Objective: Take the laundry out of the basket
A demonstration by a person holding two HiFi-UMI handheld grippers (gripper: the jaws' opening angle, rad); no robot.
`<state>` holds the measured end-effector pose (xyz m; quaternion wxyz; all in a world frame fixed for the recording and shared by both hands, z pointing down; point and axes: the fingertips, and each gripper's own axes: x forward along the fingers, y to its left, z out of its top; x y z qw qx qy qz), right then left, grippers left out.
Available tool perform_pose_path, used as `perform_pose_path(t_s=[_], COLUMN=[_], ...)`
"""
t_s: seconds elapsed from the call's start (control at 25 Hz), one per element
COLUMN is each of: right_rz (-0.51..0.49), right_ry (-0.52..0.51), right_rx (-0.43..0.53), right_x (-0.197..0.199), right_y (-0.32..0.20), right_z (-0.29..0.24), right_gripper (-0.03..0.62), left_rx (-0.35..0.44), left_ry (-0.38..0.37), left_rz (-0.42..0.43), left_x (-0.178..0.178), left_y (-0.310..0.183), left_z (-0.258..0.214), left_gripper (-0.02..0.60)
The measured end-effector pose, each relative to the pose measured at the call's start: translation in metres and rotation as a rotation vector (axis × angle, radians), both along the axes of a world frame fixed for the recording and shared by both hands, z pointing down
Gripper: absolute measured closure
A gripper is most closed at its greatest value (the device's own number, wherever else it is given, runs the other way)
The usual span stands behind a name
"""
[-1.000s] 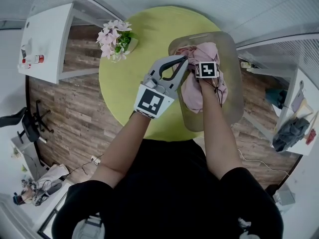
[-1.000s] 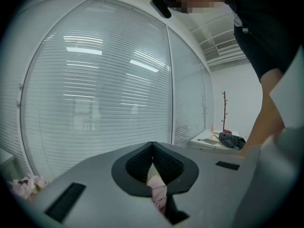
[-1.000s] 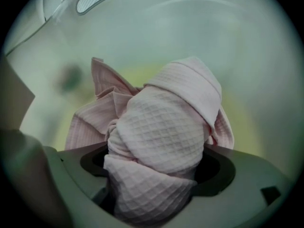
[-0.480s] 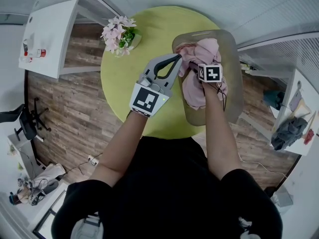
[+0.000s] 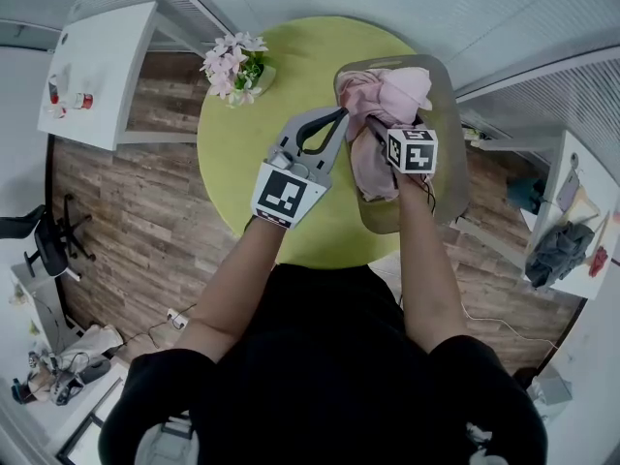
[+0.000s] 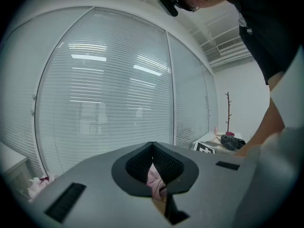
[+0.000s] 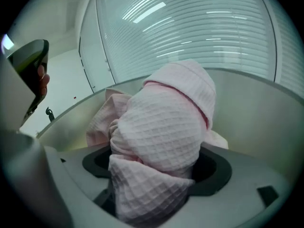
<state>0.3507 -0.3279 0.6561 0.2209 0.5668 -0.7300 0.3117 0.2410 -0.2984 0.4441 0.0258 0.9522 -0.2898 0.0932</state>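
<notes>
Jaws of the left gripper [image 6: 154,182] clench a thin fold of the pink laundry [image 7: 166,122] (waffle-weave cloth) at the basket [image 5: 450,163]; the right gripper [image 7: 152,189] grasps its bulk.

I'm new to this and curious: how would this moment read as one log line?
left claw: shut on pink cloth | right claw: shut on pink cloth | pink cloth: bunched, in basket

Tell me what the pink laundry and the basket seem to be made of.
The pink laundry looks like soft, matte waffle-weave cloth, perhaps cotton: small raised squares cover it. The basket seems smooth, cloudy plastic: its wall curves evenly, seamless.
</notes>
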Motion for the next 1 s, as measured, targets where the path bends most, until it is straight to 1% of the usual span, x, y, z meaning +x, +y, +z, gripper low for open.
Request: perform_pose_path(t_s=[0.16,0.32,0.48,0.76,1.0], right_rz=[0.003,-0.005,-0.008,-0.016,-0.051], right_ry=[-0.001,0.008,0.019,0.022,0.011], right_rx=[0.081,0.159,0.228,0.348,0.438], right_x=[-0.002,-0.001,0.003,0.009,-0.003], right_y=[0.003,0.009,0.018,0.033,0.044], right_z=[-0.029,-0.066,-0.106,-0.182,-0.237], right_gripper=[0.126,0.126,0.126,0.126,0.126], left_rx=[0.017,0.035,0.057,0.092,0.128], left_ry=[0.0,0.028,0.028,0.045,0.046], left_rz=[0.007,0.001,0.01,-0.017,-0.058], left_x=[0.0,0.001,0.001,-0.004,-0.017], left_y=[0.012,0.022,0.033,0.048,0.062], left_z=[-0.006,-0.016,-0.029,-0.059,-0.086], left_gripper=[0.578,0.578,0.578,0.578,0.578])
